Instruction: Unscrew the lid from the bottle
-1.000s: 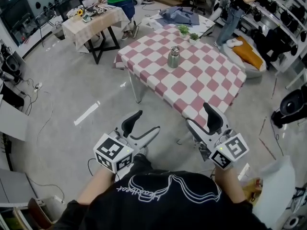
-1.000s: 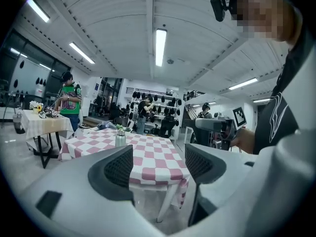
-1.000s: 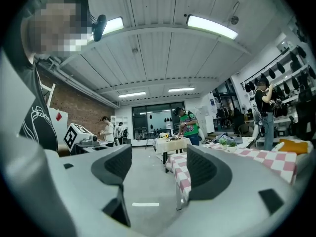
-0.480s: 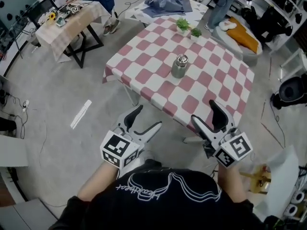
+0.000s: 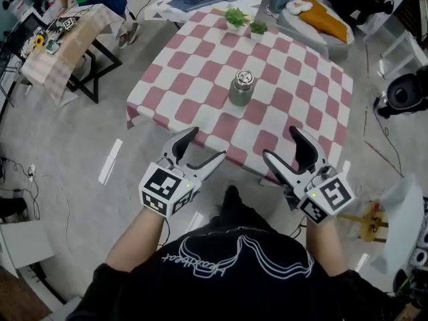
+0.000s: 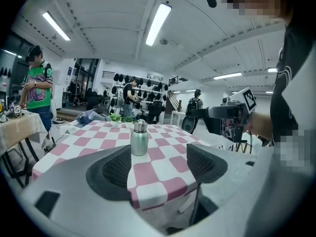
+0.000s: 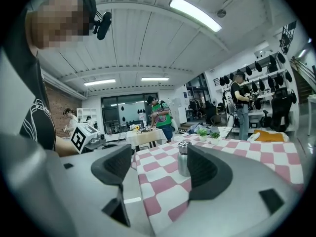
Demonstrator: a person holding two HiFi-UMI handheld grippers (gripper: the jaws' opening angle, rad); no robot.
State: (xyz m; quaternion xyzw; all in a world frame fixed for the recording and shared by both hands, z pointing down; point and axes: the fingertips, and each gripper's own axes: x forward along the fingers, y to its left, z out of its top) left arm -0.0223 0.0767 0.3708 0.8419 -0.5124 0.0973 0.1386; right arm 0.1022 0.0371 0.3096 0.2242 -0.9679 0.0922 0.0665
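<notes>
Big table (image 5: 304, 109), draped in soft pink-and-white checks, fills the upper middle. Just below it in frame the left gripper (image 5: 206, 146), jaws just opening wider, and the right gripper (image 5: 281, 144) both stand spread, gripping nothing. Mid-table the bottle (image 5: 241, 93) stands upright: squat brushed metal, probably rigid, slick and fairly heavy, so clamp its body, while its small round lid (image 5: 244, 77) wants pinching across the sides.

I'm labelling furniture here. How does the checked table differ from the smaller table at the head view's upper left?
The checked table wears a pink-and-white cloth; the smaller table a pale beige one. The checked table carries a steel bottle and two potted plants; the smaller table holds small clutter. The checked table looks the larger of the two. Both are cloth-covered.
</notes>
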